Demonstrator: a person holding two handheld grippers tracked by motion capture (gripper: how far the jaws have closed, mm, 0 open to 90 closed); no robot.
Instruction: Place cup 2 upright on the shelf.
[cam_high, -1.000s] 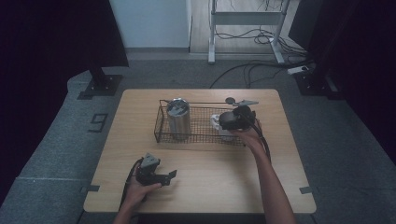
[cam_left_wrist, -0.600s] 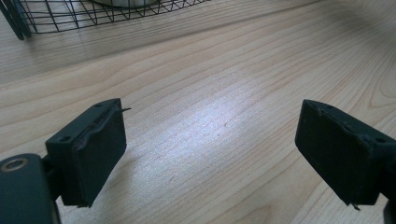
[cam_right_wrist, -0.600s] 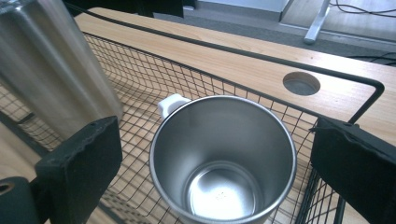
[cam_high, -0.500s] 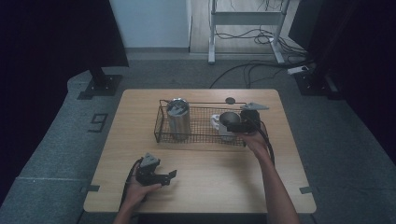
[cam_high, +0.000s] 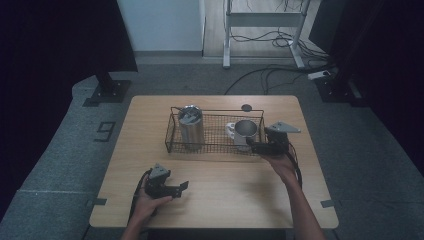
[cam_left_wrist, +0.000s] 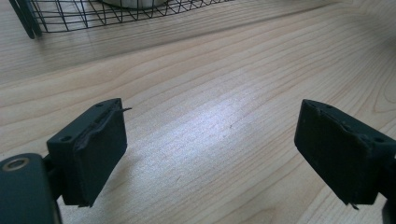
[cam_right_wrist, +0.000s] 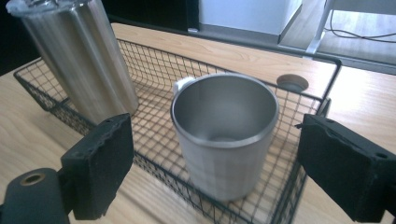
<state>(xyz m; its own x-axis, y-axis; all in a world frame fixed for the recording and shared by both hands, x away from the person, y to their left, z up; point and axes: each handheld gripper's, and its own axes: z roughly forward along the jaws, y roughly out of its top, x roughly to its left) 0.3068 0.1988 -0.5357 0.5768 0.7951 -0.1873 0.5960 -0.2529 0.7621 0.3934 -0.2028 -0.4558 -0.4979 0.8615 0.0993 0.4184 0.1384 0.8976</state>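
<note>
A black wire basket sits mid-table. Inside it a tall steel tumbler stands at the left end and a steel mug with a white handle at the right end. My right gripper lies level just outside the basket's front right corner, pointing at the mug. In the right gripper view the mug stands upright beyond the jaws. These have just been closing, with nothing pressed between the pads. My left gripper rests open near the table's front left, over bare wood.
A round cable hole is in the table behind the basket. Cables and a metal stand's feet lie on the floor beyond the table. A dark pedestal base stands at the back left.
My right gripper has drawn back rightwards from over the mug, which now stands free in the basket. The left hand has stayed put.
</note>
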